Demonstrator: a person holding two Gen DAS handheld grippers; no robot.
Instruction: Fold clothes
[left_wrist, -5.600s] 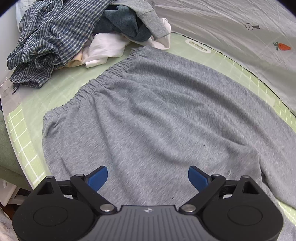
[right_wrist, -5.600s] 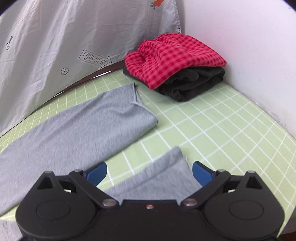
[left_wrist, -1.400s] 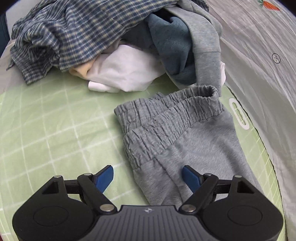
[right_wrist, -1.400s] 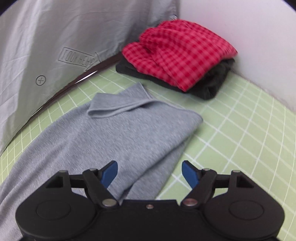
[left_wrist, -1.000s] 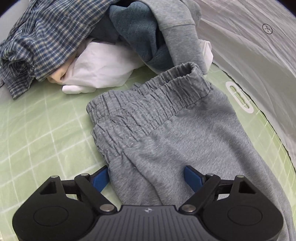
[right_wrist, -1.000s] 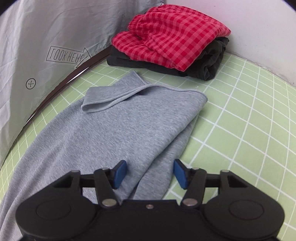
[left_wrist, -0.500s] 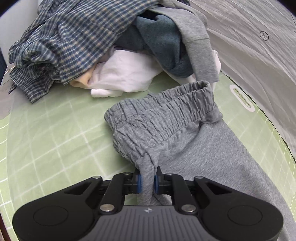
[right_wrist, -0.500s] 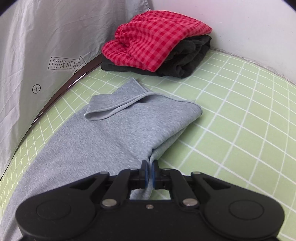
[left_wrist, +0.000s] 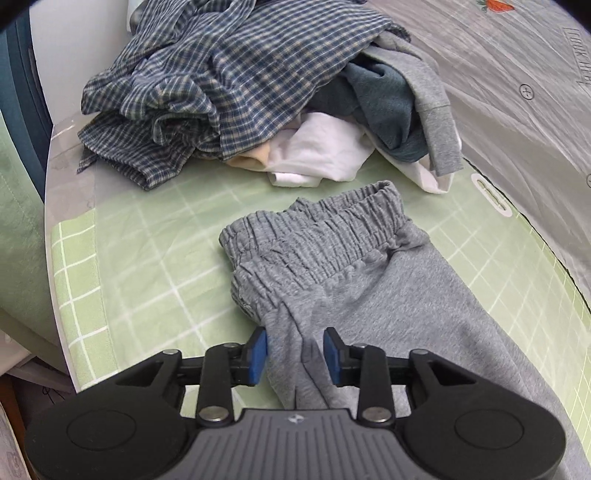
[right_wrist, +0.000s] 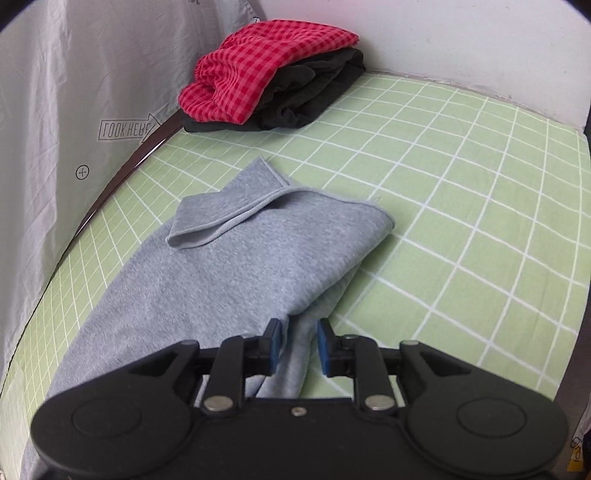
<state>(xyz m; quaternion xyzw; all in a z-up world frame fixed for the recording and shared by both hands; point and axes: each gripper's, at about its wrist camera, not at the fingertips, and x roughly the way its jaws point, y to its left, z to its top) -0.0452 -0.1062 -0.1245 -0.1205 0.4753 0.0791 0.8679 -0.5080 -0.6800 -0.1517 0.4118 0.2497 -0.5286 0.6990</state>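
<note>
Bright, even light fills both wrist views, throwing only soft shadows beneath the grey trousers (left_wrist: 369, 280) and red checked cloth (right_wrist: 258, 70). Focus is sharp throughout; fisheye bends grid lines and darkens corners at 10 and 2 o'clock.

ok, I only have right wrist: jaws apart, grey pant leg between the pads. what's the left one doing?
Observer: The left gripper is at the waistband end of the grey sweatpants, jaws likewise apart, with a ridge of fabric standing between the pads.
Operator: waistband lying flat?
Observer: No. The elastic waistband is doubled over and bunched, resting on the green grid mat.
Operator: anything past it?
Observer: An unfolded pile just beyond it: a plaid shirt on top, with a white garment and a teal sweatshirt under it.
</note>
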